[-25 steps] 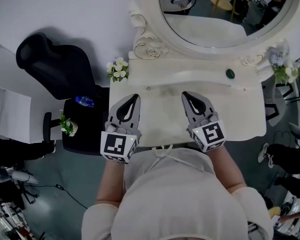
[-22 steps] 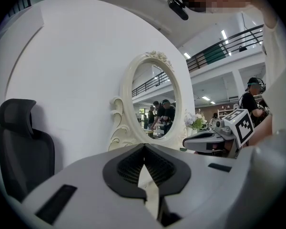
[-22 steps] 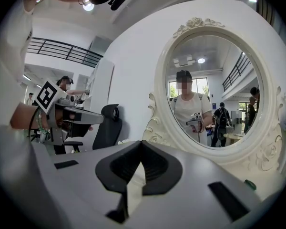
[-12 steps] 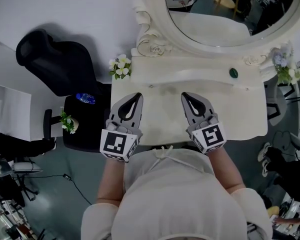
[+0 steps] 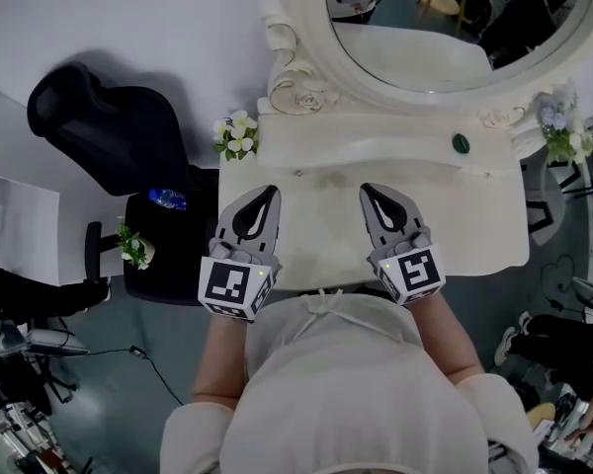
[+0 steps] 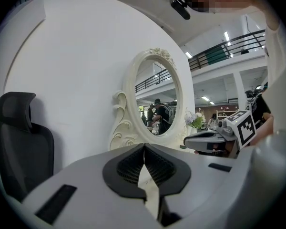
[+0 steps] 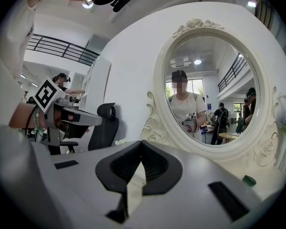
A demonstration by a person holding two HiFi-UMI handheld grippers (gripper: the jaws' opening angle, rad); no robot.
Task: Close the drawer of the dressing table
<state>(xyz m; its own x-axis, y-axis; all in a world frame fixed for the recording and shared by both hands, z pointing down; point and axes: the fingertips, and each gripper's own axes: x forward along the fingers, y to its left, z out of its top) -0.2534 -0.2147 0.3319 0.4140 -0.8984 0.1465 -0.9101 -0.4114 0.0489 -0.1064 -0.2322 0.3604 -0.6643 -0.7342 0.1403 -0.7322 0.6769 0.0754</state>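
Note:
The white dressing table [image 5: 474, 215] stands under an oval mirror [image 5: 445, 38]. Its drawer shows in no view; my body hides the table's front. My left gripper [image 5: 269, 192] hovers over the left part of the table top, jaws shut on nothing. My right gripper [image 5: 368, 189] hovers over the middle, pointing at the mirror, also shut and empty. The left gripper view shows the left gripper's tips [image 6: 144, 146] closed together, with the mirror [image 6: 157, 99] beyond them. In the right gripper view that gripper's tips [image 7: 141, 142] meet too.
A small green object [image 5: 461, 143] lies on the raised back shelf. Flower sprays sit at the left corner [image 5: 237, 134] and the right end [image 5: 563, 131]. A black office chair [image 5: 109, 131] with a water bottle [image 5: 166, 199] on its seat stands left of the table.
Both grippers stay where they were over the table top, still shut. Only the head view has shifted a little.

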